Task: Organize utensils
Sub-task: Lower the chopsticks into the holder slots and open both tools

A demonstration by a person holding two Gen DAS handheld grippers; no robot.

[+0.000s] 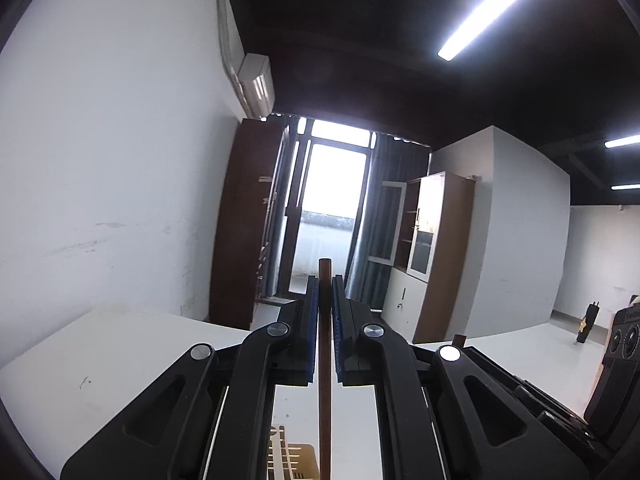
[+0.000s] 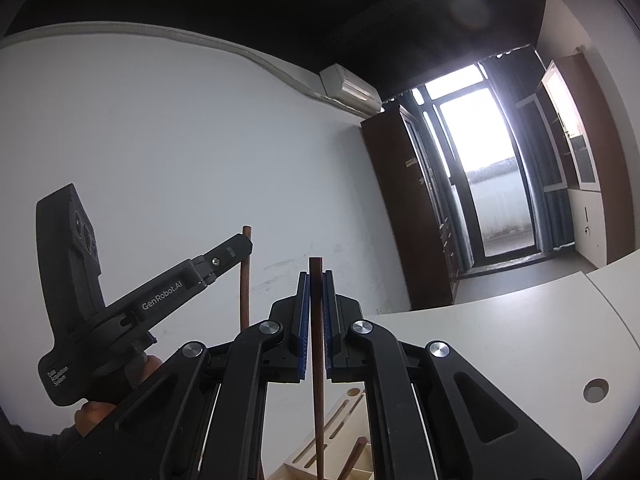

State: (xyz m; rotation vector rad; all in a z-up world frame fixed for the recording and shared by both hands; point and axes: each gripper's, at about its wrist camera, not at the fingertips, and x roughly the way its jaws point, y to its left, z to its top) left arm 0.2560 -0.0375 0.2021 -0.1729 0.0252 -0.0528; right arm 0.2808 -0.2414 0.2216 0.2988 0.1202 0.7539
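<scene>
White walls and a dark ceiling fill the room, and bright light comes through a tall glass door at the far end, with brown cabinets beside it. Below is a white table. The left gripper is squeezed tight on a thin brown chopstick. The stick is round, smooth and dark reddish brown, and it stands straight up, poking out a little above the blue pads. The right gripper is squeezed on a second chopstick that looks just the same, also upright between its blue pads. From the right camera, the left gripper shows off to the side, with its chopstick hanging down past its black tip. Under both grippers sits a pale wooden holder with long slots and a round hole in its top. One more brown stick leans near the holder, but I cannot tell what it rests in.
</scene>
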